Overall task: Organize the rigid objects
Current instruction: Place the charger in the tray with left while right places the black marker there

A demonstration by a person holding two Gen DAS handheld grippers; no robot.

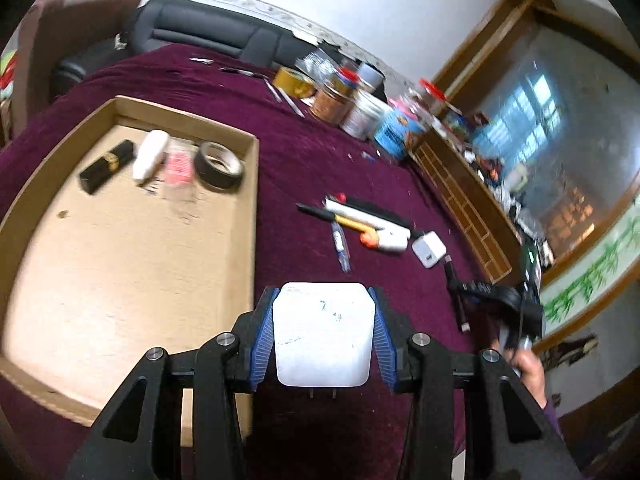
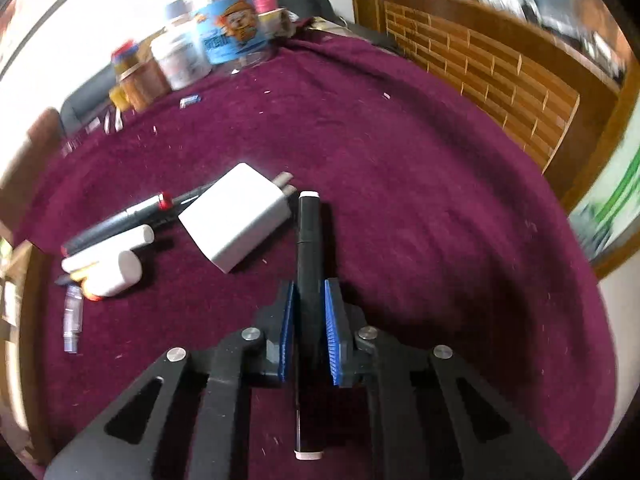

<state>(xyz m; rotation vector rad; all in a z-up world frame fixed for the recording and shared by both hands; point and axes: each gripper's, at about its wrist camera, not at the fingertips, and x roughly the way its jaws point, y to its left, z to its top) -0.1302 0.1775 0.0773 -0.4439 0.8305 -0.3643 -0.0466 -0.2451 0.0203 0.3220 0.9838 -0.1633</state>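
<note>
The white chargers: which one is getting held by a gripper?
The bigger white charger, clamped in the left gripper. The smaller white charger lies loose on the purple cloth beside the pens.

We see a desk (image 1: pixel 320 160) covered in a deep purple cloth. On its left lies a shallow cardboard tray (image 1: pixel 248 208). To the right of the tray, a cluster of pens and markers (image 1: pixel 360 220) lies directly on the cloth, with a white charger (image 1: pixel 429 249) touching its right end and a short blue-capped tube (image 1: pixel 342 246) just near of it. Along the far edge stand several jars (image 1: pixel 360 104) and a roll of gold tape (image 1: pixel 294 80). A wooden divider rack (image 1: pixel 468 208) lines the right edge.
</note>
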